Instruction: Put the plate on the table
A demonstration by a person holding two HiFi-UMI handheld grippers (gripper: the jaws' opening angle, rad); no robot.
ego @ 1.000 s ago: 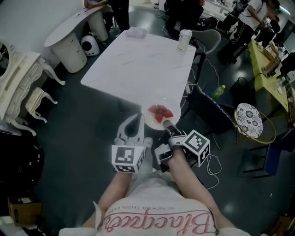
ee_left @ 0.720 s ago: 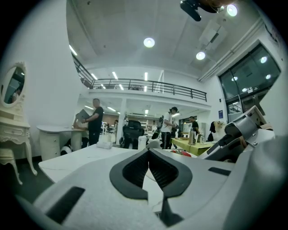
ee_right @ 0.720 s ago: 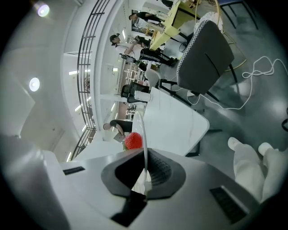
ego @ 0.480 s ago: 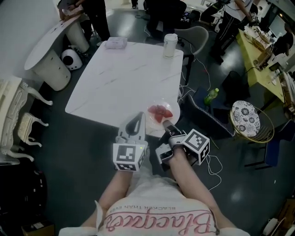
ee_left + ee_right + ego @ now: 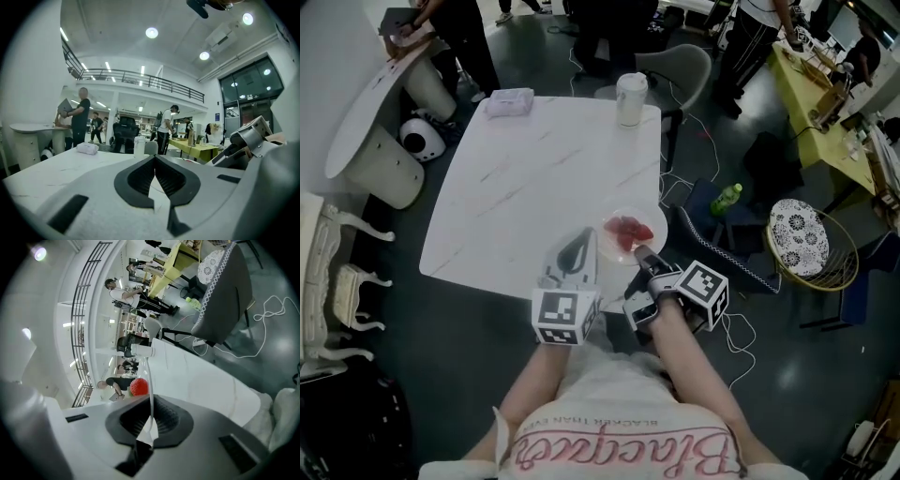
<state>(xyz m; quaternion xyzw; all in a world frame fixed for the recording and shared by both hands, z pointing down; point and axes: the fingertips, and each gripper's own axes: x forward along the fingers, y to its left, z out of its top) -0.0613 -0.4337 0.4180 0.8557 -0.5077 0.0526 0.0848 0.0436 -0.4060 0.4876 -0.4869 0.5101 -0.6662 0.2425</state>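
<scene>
Right gripper (image 5: 639,255) is pinched tight on the rim of the plate (image 5: 656,242) of red fruit (image 5: 628,230), which lies just ahead of it over the bench's (image 5: 534,178) corner, while the left gripper (image 5: 579,240), closed and empty, hangs beside it.

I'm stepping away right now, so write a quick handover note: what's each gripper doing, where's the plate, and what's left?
Right gripper: shut on the plate's near rim.
Left gripper: shut, empty, tip over the table's near edge.
Plate: carries strawberries, over the table's near right corner; whether it touches the top can't be told.
Done: plate is at the table.
Left: set it down flat, probably further in from the edge, then open the right jaws and back off.
</scene>
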